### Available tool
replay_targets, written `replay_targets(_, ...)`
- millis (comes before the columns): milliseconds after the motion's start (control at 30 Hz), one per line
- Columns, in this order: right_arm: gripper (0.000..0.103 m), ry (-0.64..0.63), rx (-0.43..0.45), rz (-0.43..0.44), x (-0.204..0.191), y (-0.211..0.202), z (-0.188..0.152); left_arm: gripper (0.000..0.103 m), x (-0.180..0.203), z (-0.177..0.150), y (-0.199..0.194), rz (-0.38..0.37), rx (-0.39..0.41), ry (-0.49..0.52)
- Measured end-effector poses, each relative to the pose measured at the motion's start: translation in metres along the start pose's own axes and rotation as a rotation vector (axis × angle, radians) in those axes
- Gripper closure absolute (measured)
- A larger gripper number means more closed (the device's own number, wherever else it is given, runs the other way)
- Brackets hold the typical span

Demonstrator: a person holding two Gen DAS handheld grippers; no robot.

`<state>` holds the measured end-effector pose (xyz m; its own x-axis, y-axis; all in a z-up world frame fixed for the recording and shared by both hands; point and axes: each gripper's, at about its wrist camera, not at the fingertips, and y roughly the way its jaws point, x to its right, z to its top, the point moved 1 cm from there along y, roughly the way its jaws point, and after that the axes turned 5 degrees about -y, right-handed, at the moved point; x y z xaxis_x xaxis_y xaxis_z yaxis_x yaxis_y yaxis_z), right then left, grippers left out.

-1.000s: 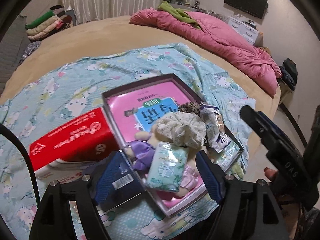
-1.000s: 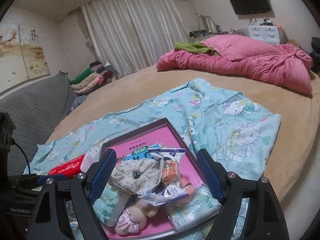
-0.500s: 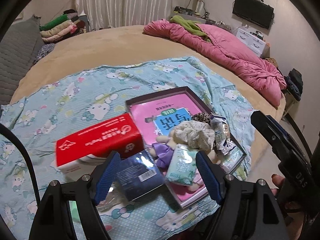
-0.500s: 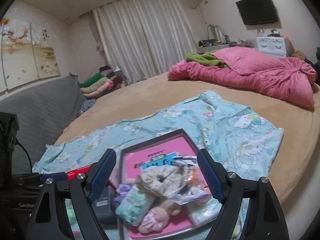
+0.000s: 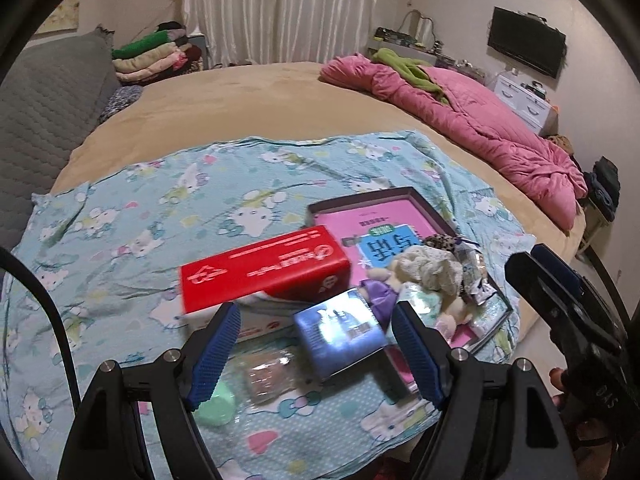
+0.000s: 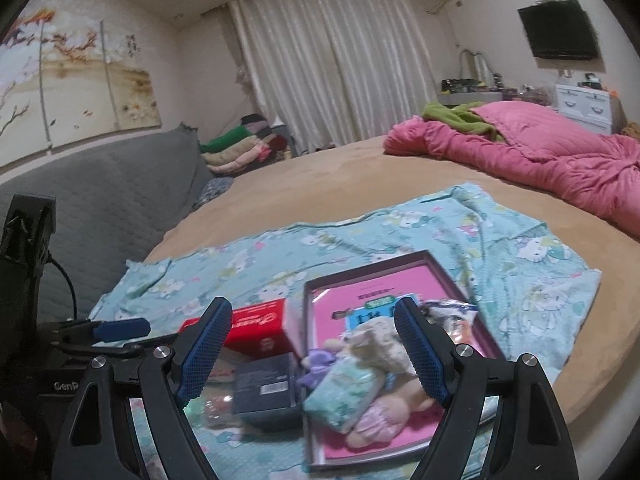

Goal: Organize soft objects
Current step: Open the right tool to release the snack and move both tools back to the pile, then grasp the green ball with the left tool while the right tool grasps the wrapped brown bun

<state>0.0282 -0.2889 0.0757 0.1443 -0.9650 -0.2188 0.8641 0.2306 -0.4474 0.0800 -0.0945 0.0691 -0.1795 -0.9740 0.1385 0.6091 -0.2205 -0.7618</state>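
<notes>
Pink-lined tray (image 6: pixel 404 258) on a cat-print sheet (image 5: pixel 168 216): cream scrunchie (image 5: pixel 430 266), purple plush (image 5: pixel 380 294), tissue pack (image 6: pixel 344 394). Left tool (image 5: pixel 316 354) and right tool (image 6: pixel 312 346) both gape, empty.

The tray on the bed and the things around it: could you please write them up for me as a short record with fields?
surface: patterned blue sheet spread on a tan bed
tray: dark-rimmed tray, pink inside
in tray: cream scrunchie, pale green packet, purple plush
beside tray: red tissue box, dark blue pack
left tongs: open, empty
right tongs: open, empty
background: pink quilt
</notes>
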Motion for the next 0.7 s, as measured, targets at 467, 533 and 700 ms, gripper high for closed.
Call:
replay_targets(467, 0.019, -0.099, -0.092, 0.119, -0.063, 0.015, -0.017, 0.026, -0.062, -0.023, -0.012, 0.071, -0.01, -0.083)
replay_targets(533, 0.019, -0.118, -0.101, 0.125, -0.071, 0.017, -0.02, 0.026, -0.071, -0.027, -0.012, 0.08, -0.015, -0.093)
replay_targets(700, 0.019, -0.167, -0.133, 0.142, -0.085, 0.028, -0.028, 0.026, -0.086, -0.035, -0.009, 0.097, -0.033, -0.111)
